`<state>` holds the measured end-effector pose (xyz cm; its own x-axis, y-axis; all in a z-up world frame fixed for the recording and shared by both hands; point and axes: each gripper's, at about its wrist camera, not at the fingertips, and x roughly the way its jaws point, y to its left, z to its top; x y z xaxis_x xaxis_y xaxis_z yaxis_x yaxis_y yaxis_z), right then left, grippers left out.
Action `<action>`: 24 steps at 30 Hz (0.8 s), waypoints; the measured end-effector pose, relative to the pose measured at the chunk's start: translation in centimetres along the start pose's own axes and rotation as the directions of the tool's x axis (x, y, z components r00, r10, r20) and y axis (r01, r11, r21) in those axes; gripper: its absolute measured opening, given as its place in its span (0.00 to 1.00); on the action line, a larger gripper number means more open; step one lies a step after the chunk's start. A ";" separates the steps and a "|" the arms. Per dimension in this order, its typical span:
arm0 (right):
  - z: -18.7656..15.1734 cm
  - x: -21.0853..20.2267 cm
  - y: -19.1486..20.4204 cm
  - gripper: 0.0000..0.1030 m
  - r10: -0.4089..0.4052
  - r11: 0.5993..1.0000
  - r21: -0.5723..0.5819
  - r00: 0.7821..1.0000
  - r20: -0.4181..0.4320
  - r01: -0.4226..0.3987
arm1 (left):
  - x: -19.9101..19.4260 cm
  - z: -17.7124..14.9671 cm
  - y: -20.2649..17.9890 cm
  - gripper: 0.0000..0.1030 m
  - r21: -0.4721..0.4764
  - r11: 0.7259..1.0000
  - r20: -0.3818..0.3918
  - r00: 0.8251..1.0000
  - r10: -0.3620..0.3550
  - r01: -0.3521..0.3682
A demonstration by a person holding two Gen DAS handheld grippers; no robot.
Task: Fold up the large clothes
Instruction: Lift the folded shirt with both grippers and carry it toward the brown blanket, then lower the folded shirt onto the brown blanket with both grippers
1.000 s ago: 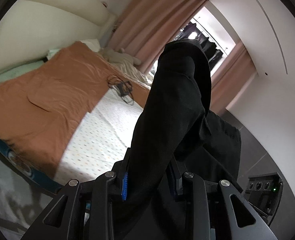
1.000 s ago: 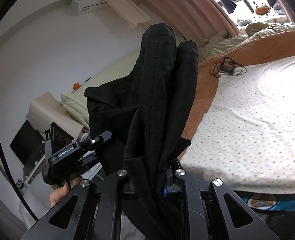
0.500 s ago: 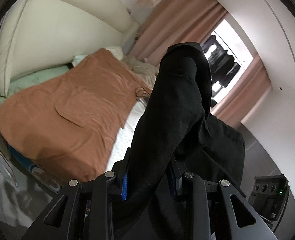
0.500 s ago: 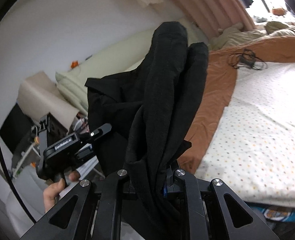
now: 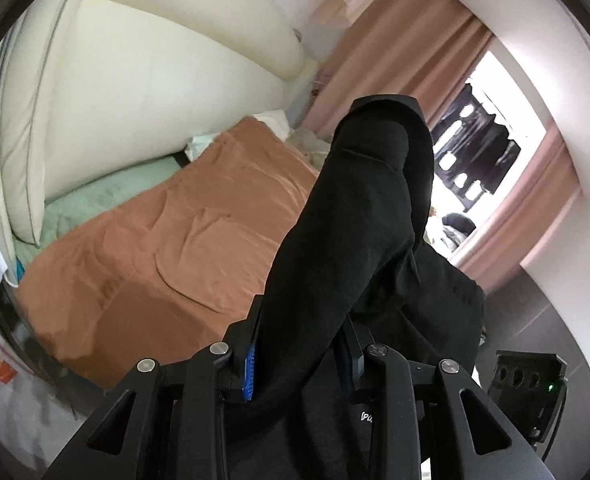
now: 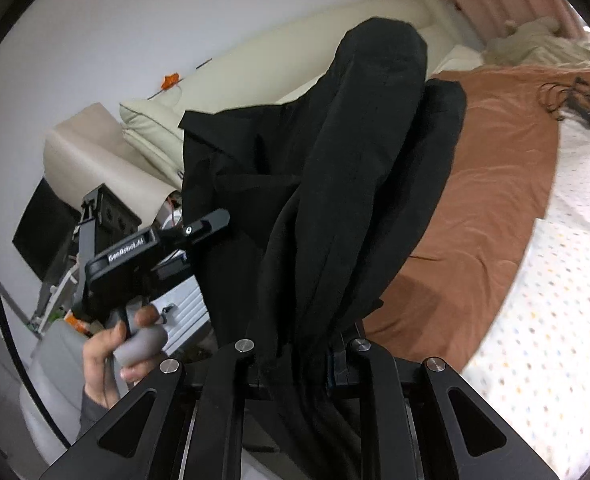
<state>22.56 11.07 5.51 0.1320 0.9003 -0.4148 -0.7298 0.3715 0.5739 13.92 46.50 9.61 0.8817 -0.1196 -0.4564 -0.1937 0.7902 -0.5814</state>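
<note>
Left gripper [image 5: 301, 354]: pinched on black garment [image 5: 359, 216], soft matte folds.
Right gripper [image 6: 301, 354]: same garment clamped.
Blanket [image 5: 167, 232]: rust-brown, creased.

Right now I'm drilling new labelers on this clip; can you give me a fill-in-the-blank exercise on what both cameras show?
1. The left hand-held gripper is shut on a ____ fabric garment.
2. The right hand-held gripper grips the ____ garment.
3. The bed's rust-orange blanket lies ____ the held garment.
4. A tangled black cable rests on the ____.

Missing words: black; same; below; bed
</note>
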 end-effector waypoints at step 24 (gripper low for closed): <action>-0.8 13.9 -16.2 0.16 0.126 0.957 0.280 0.976 -0.179 -0.072 | 16.6 2.4 9.4 0.31 -0.091 0.970 -0.208 0.957 0.202 -0.224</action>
<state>35.69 17.36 -10.13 -0.0834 0.8844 -0.4593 -0.5200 0.3545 0.7771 27.77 53.38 -1.78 0.7155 -0.0798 -0.6941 -0.4247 0.7391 -0.5228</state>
